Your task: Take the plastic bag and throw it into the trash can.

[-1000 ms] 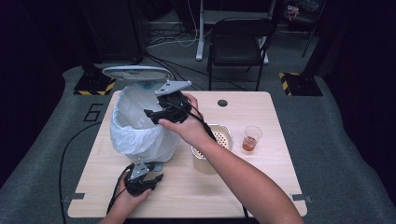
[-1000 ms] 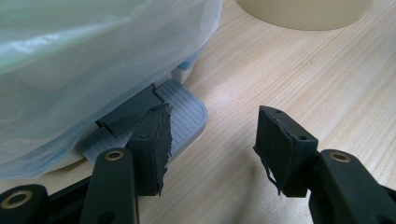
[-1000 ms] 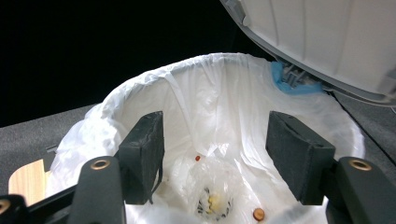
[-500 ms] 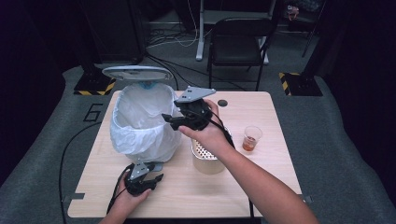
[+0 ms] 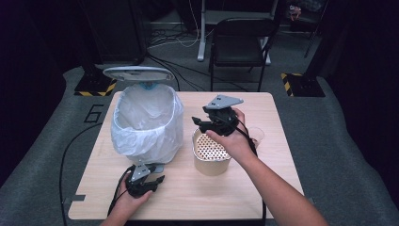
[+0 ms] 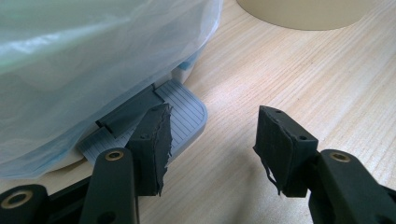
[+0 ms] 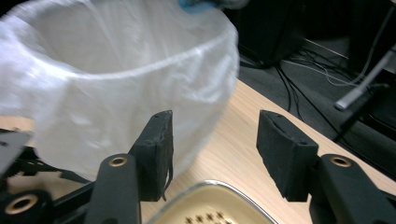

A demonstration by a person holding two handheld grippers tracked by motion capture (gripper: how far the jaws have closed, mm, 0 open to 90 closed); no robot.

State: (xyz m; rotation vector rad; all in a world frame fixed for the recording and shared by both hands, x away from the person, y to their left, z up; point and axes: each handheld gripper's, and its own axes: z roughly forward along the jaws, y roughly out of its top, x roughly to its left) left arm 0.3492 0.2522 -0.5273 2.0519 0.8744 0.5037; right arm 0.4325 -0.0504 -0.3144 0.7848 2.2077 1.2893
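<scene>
**Left tongs at the bin pedal, right tongs over the pot**

The left tongs sit low on the table, at the foot of the bin, which stands directly ahead of them. Their jaws stand apart with only bare wood in the gap. In the left gripper view one jaw lies over the corner of the grey ribbed pedal at the bin's base, and the other jaw is off to the side above the table. Whether that jaw actually presses on the pedal cannot be told. The bin's lid stands raised on the far side of the bin from these tongs, and a white bag lines the bin and folds over its rim.

The right tongs are held up in the air, with their tips pointing toward the bin. Their jaws have just been closing, yet they are apart and nothing is between them. Just below them stands the cream pot, whose top is a plate full of small holes; in the right gripper view its rim shows under the jaws, and the bagged bin rises beyond them. A clear cup stands on the table behind the hand that holds these tongs, partly hidden by it.

The two tongs are well apart — the bin's front and the pot lie between them.
</scene>
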